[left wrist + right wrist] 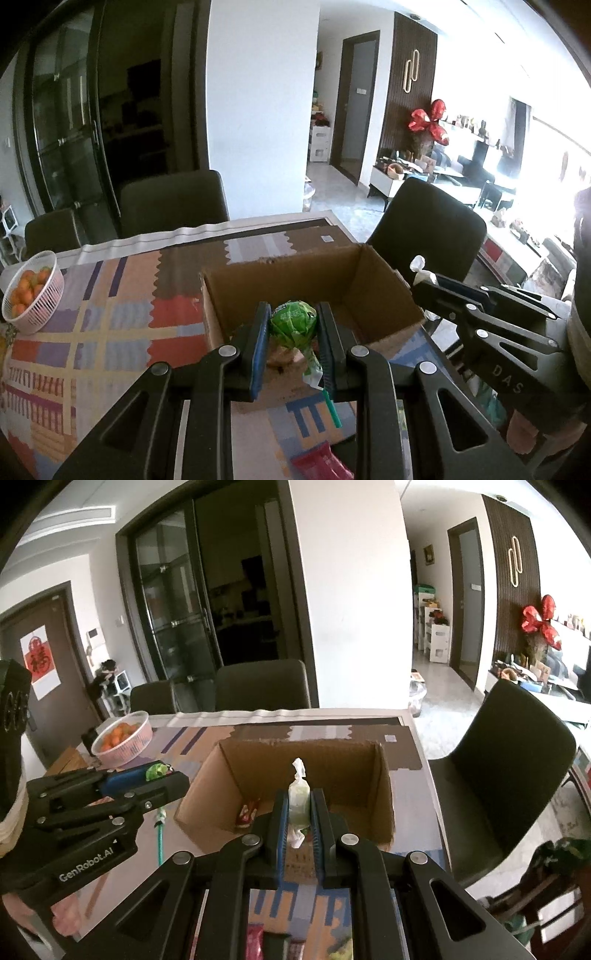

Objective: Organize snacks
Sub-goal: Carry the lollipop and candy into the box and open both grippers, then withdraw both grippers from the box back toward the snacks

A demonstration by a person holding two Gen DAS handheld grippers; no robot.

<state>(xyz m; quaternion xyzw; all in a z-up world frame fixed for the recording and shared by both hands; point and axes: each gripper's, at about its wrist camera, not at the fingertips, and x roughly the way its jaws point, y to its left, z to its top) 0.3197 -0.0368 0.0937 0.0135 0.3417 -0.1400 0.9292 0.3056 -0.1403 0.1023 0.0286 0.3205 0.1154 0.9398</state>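
Two grippers hang side by side at the near edge of an open cardboard box point(317, 291) that sits on a table under a bright patchwork-patterned cloth point(110, 325). The left gripper point(293, 332) has its jaws clenched on a green-wrapped lollipop point(293, 323), the crinkled wrapper head pinched between the blue pads and the green stick point(330, 410) slanting down below the fingers, above the box's near wall and the cloth. From the other side the same lollipop shows as a green bulge with its stick dangling clear of the table. The right gripper point(298, 812) is closed on a small pale-green candy in a clear twisted wrapper point(298, 797), one twisted end poking up above the fingertips and the other hanging below them; it is held just over the near rim of the box. Down inside the box, near its left front corner, lies one red-wrapped sweet point(248, 814). More packets, one of them red point(319, 463), lie on the cloth below the grippers, partly hidden by the gripper frames. Off to the left on the table stands a white slatted basket point(40, 306) filled with small oranges point(26, 288). Dark chairs point(173, 203) stand along the far side of the table, and another point(502, 775) at its right end.
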